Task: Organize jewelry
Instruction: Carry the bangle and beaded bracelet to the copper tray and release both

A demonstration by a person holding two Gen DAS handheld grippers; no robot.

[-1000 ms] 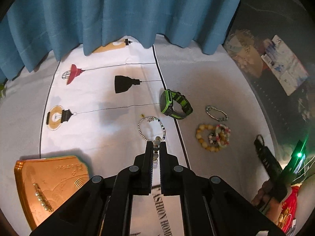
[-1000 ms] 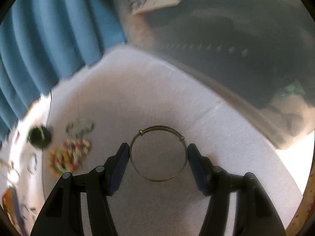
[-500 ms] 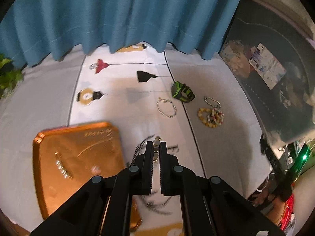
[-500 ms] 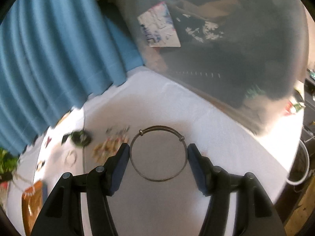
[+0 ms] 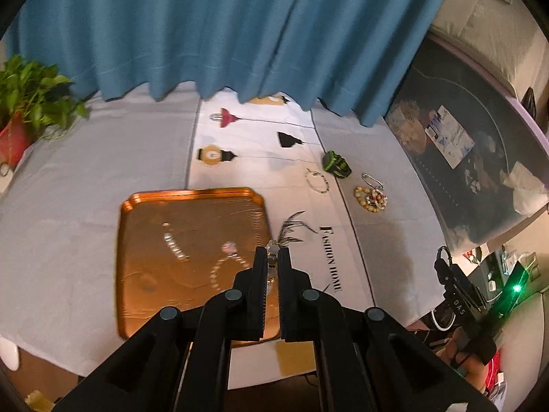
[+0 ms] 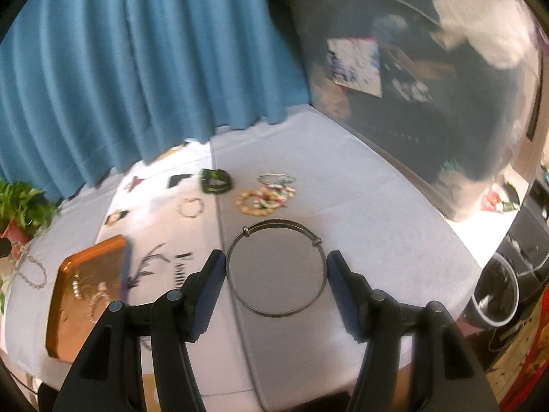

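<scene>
Change since a second ago: my left tongs (image 5: 272,252) were low over the beaded bracelet by the watch; now they hang higher, above the right edge of the copper tray (image 5: 137,206), which then showed only as a corner at lower left. My right tongs (image 6: 276,267) have risen too — far more of the table shows than before.
Left tongs: clenched on a small beaded piece (image 5: 273,248) that pokes up between the tips; what kind of piece I cannot tell.
Right tongs: grasping the thin metal bangle (image 6: 276,314) across its width, one pad on each side, same grip as before.
Copper tray contents: a short row of pale beads (image 5: 175,249) and a beaded ring with a pink charm (image 5: 228,249), both lying flat.
Left of tray: a potted green plant (image 5: 31,92) at the table's far-left edge, beside the blue curtain (image 5: 206,34).
Right of tray: printed runner (image 5: 260,158) with lamp pictures and lettering, then the beaded bracelet (image 5: 317,182), the green-and-black watch (image 5: 336,164), a thin wire bangle (image 5: 372,181) and a heap of yellow and mixed bead bracelets (image 5: 370,199) — all well apart from the tray.
In the way: my own black tong arms cover the tray's near-right corner; the right wrist view is blurred toward the far right.
</scene>
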